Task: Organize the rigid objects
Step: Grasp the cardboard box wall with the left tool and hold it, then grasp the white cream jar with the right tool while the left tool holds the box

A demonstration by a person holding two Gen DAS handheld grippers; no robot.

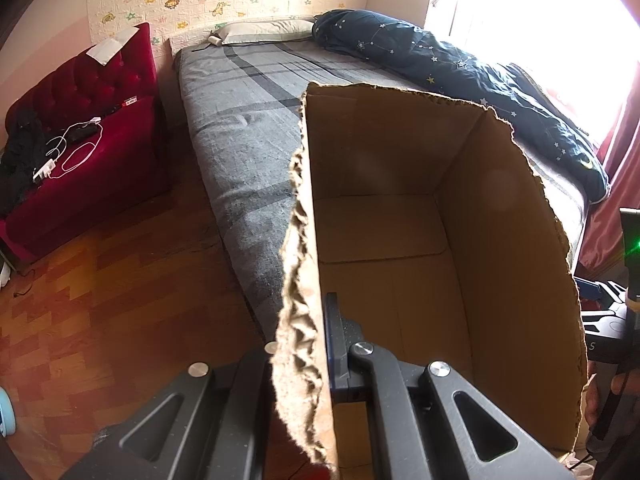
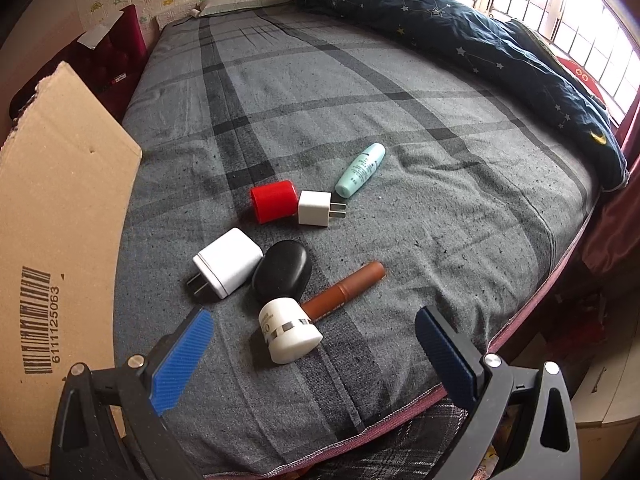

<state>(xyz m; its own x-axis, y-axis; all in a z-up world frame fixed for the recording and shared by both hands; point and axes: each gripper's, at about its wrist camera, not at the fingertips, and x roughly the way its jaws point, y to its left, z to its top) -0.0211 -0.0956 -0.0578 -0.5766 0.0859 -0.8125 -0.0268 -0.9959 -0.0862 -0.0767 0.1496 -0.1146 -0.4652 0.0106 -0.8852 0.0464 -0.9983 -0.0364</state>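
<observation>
My left gripper (image 1: 320, 344) is shut on the torn wall of an open cardboard box (image 1: 400, 184), whose inside shows nothing in it. My right gripper (image 2: 314, 328) stands open above the bed (image 2: 360, 100), its blue pads (image 2: 180, 360) either side of a white jar (image 2: 289, 330) without touching it. Behind the jar lie a brown tube (image 2: 346, 290), a black oval case (image 2: 282, 272), a large white charger (image 2: 228, 262), a red cap (image 2: 274, 201), a small white charger (image 2: 316, 208) and a mint tube (image 2: 360, 170). The box's outer side (image 2: 52, 220) rises at the left.
A dark blue starry duvet (image 2: 480, 36) lies bunched along the window side, and a pillow (image 2: 240, 2) sits at the head. A red velvet sofa (image 1: 80, 128) with cables stands beyond the wooden floor (image 1: 100, 300). A person's hand (image 1: 612, 400) shows at the right edge.
</observation>
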